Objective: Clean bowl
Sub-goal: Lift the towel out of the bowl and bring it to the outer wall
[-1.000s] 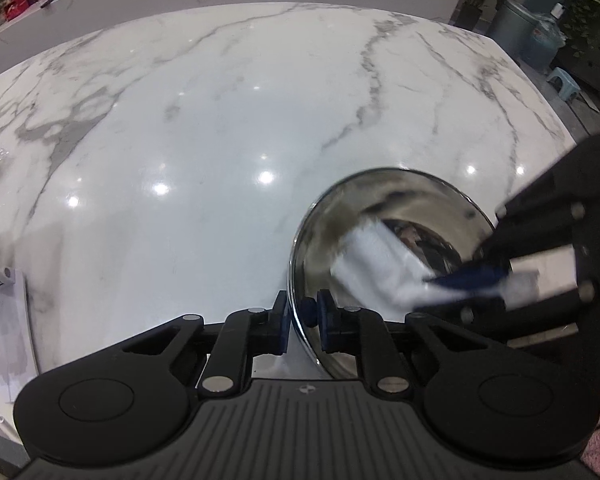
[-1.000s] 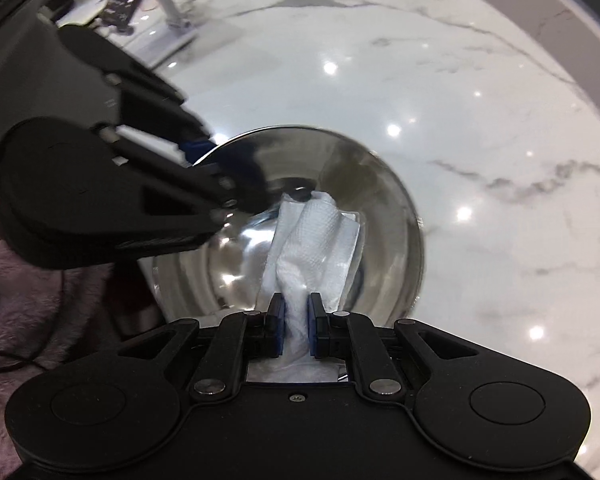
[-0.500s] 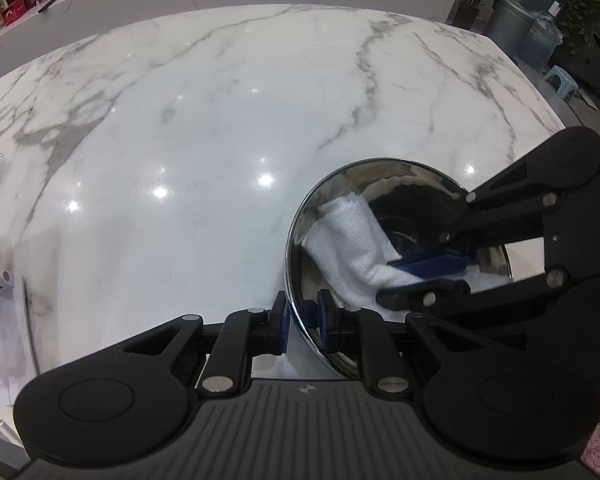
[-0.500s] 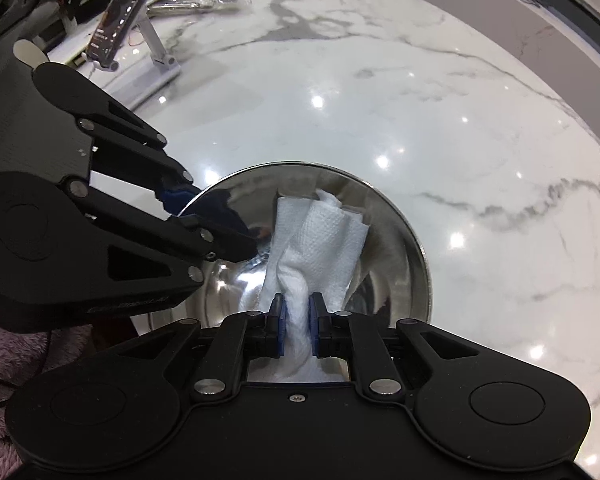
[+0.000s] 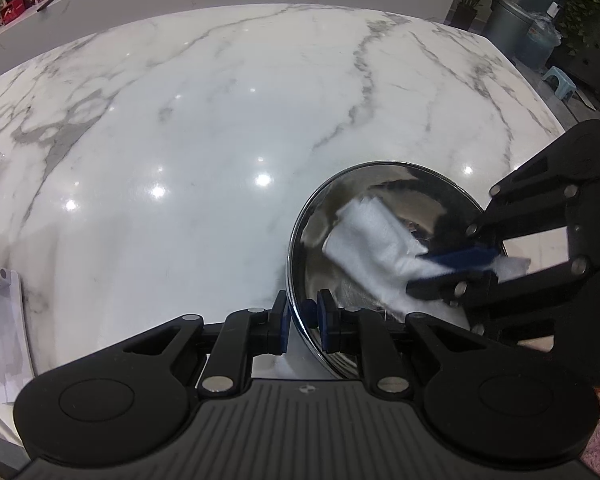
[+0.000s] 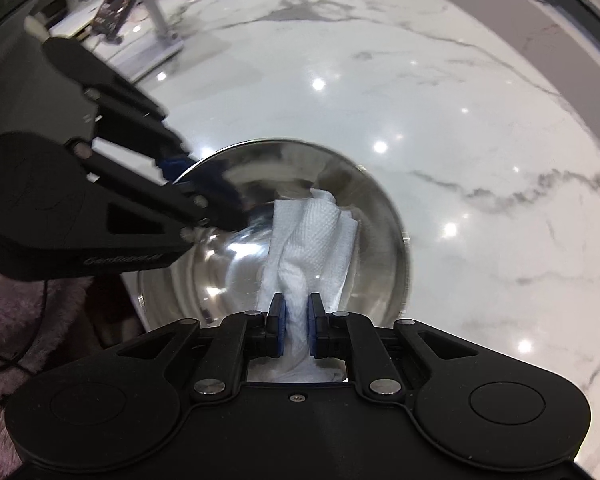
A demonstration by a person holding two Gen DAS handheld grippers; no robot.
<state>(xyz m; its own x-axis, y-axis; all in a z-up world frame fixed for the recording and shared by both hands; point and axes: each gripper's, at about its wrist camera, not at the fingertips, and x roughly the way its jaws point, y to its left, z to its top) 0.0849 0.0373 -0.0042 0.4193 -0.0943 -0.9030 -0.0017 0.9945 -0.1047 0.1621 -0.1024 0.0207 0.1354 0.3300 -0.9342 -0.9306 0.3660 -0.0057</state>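
Now glossy marble counter (image 5: 228,128); left gripper (image 5: 302,322) clamps bowl (image 5: 380,184) rim, right gripper (image 6: 296,330) pinches paper towel (image 6: 312,240)

The left gripper (image 5: 303,318) pinches the near rim of the steel bowl (image 5: 320,216) on the marble counter (image 5: 220,120). Inside the bowl, the right gripper (image 5: 454,266) presses a white paper towel (image 5: 374,240).
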